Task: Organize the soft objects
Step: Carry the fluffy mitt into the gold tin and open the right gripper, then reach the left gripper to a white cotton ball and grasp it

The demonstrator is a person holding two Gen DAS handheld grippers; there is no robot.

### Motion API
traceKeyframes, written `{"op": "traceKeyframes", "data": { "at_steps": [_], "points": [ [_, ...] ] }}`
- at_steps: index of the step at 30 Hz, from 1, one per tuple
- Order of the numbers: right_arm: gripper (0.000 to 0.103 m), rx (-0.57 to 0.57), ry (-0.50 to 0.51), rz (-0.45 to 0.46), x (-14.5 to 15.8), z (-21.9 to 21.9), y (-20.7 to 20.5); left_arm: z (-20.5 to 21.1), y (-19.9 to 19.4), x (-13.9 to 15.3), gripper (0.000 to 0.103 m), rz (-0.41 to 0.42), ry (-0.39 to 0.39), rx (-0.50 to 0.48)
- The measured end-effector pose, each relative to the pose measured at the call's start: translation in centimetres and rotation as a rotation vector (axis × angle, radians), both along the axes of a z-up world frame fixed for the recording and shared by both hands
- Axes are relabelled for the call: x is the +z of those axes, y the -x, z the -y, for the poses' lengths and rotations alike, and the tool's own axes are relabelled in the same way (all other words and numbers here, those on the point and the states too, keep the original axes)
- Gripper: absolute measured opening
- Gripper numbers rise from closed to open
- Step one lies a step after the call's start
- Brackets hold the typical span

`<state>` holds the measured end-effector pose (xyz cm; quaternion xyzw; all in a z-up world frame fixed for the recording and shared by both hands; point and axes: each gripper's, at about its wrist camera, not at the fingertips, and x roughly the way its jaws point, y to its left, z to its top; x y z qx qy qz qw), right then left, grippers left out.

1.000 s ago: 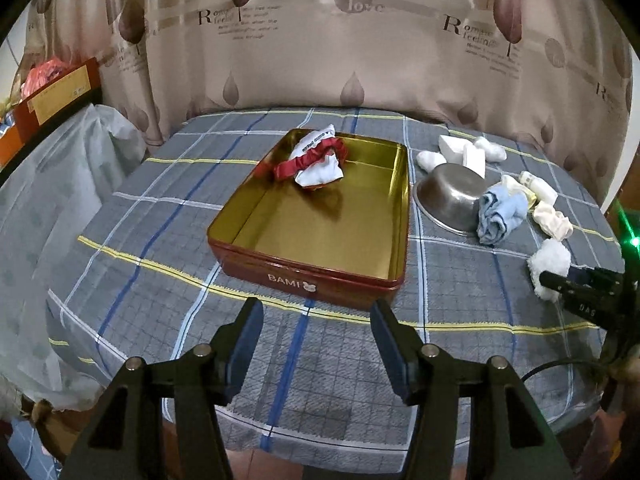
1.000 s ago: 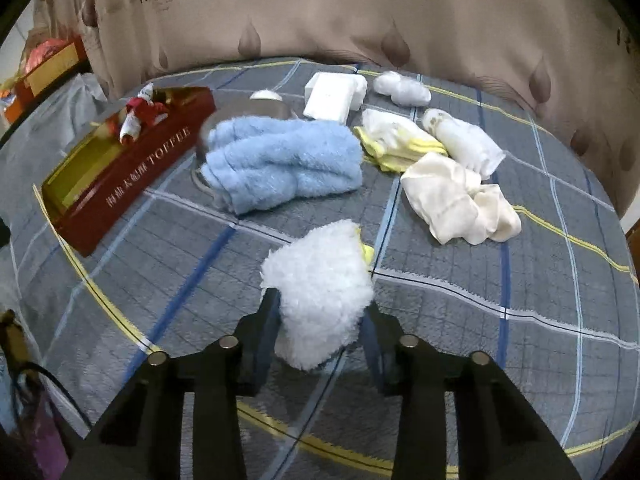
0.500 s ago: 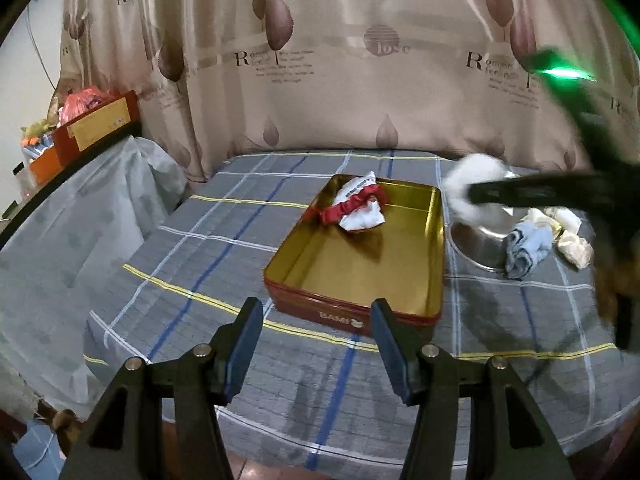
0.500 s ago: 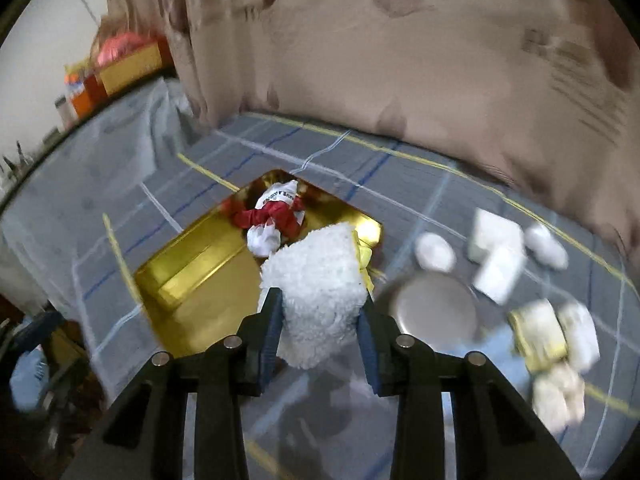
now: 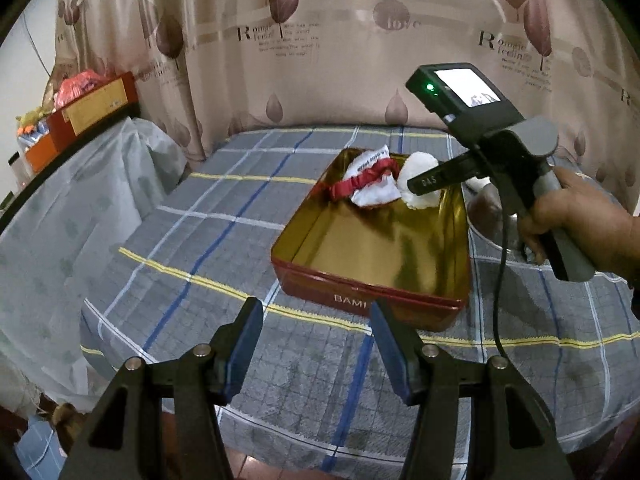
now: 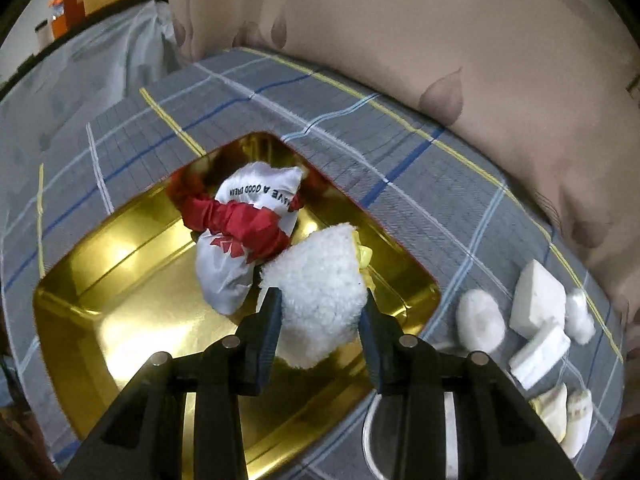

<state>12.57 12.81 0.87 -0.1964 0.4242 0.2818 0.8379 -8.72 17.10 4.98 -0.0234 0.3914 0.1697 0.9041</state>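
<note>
Now over the gold-lined tin, the right gripper holds a fluffy white sock, its two fingers pressed into the pile on either side. A second ago the same bundle sat pinched on the grey plaid tablecloth, among the loose pieces on the right; since then it has been lifted, swung across and brought down to the tin's far end. It now hangs just beside the white pouch with the red tie, the only item already in the tin, and appears to brush it. Whether the sock rests on the tin floor cannot be told from either view.

The left gripper hovers short of the tin's red front wall, fingers spread wide and holding nothing, much as it did a second ago, though it has pulled back and higher from the table.

The move means the carry is as good as done and only the release remains. A second piece will then be stowed. Several more wait outside: small white pads, folded white squares and pale rolled cloths to the right of the tin, near a steel bowl whose rim shows beneath the gripper.
</note>
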Motion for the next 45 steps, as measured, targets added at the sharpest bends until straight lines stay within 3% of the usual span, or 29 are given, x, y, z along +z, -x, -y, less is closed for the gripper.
{"op": "traceKeyframes", "data": {
  "at_steps": [6, 9, 11, 12, 16, 20, 22, 27, 30, 34, 35, 37, 39, 42, 45],
  "points": [
    [0.042, 0.006, 0.022, 0.007, -1.1, -0.9, -0.7, -0.1, -0.2, -0.5, 0.057, -0.019, 0.003, -0.005],
    [0.064, 0.004, 0.012, 0.041, -0.8, -0.8, -0.5, 0.1, -0.4, -0.9, 0.057, -0.036, -0.002, -0.011],
    [0.084, -0.008, 0.010, 0.108, -0.2, -0.5, 0.1, 0.3, -0.5, -1.0, 0.057, -0.044, -0.007, -0.015],
    [0.086, -0.014, 0.008, 0.139, 0.3, -0.3, 0.5, 0.3, -0.5, -1.1, 0.057, -0.045, -0.007, -0.016],
    [0.087, -0.053, -0.049, 0.218, 2.2, 2.1, 2.1, 0.4, -0.4, -1.1, 0.057, -0.047, -0.008, -0.014],
    [0.090, -0.201, -0.196, 0.245, 3.5, 8.1, 4.7, 0.7, -0.3, -1.0, 0.057, -0.033, -0.019, -0.017],
    [0.093, -0.291, -0.221, 0.270, 3.1, 11.6, 6.5, 0.9, -0.2, -1.0, 0.057, -0.036, -0.029, -0.019],
    [0.096, -0.604, -0.168, 0.273, -0.8, 23.3, 9.7, 1.8, -0.1, -1.3, 0.057, -0.040, -0.034, -0.046],
    [0.096, -0.772, -0.096, 0.222, -3.1, 30.1, 9.7, 2.6, -0.1, -1.3, 0.057, -0.041, -0.023, -0.097],
    [0.096, -0.916, -0.029, 0.203, -5.2, 36.5, 10.0, 3.9, -0.3, -0.4, 0.057, -0.038, 0.012, -0.180],
    [0.096, -0.942, -0.018, 0.182, -5.8, 37.6, 9.8, 4.1, -0.4, -0.1, 0.057, -0.037, 0.037, -0.196],
    [0.096, -0.958, -0.088, 0.147, -6.0, 39.1, 9.8, 4.5, -1.2, 0.9, 0.057, -0.035, 0.110, -0.259],
    [0.097, -0.962, -0.082, 0.131, -6.1, 38.9, 9.3, 5.3, -2.7, 2.0, 0.057, -0.053, 0.132, -0.307],
    [0.097, -0.916, -0.065, 0.112, -6.3, 38.1, 8.9, 6.8, -6.1, 3.9, 0.057, -0.080, 0.184, -0.376],
    [0.098, -0.900, -0.120, 0.112, -6.1, 38.4, 9.0, 8.4, -11.1, 5.4, 0.058, -0.110, 0.293, -0.418]
  ]
}}
